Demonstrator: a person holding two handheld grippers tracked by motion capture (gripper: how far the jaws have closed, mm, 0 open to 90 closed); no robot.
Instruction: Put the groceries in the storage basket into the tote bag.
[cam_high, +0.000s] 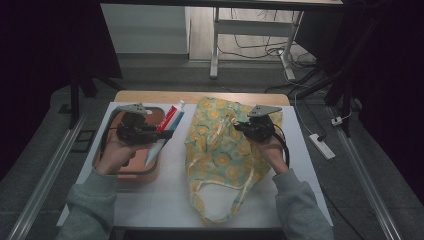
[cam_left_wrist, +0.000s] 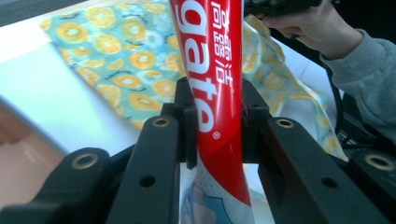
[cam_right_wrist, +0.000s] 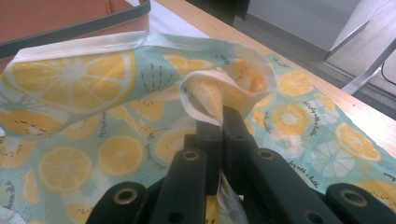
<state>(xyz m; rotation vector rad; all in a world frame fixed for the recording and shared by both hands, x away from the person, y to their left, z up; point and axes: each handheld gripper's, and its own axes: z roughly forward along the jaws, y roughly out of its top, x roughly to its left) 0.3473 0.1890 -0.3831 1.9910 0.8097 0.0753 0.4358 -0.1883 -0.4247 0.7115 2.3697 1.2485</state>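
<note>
Two soft, light things are held: the toothpaste tube (cam_left_wrist: 219, 93), clamped mid-body by the left gripper (cam_left_wrist: 215, 123), is judged pliable and slippery. At centre frame, the fabric bag (cam_right_wrist: 116, 154) is pinched at its rim fold by the right gripper (cam_right_wrist: 219, 126), where limp cloth is best taken.

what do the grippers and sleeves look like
Both grippers, left and right, are black, each topped by a grey three-cornered plate. Their jaws are flat black bars with brass-ringed holes. A black cable loops from the right one. The sleeves are grey sweatshirt fabric.

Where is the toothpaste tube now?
In the high view, the toothpaste tube is at left, held in the left tool above the brown tray.
</note>
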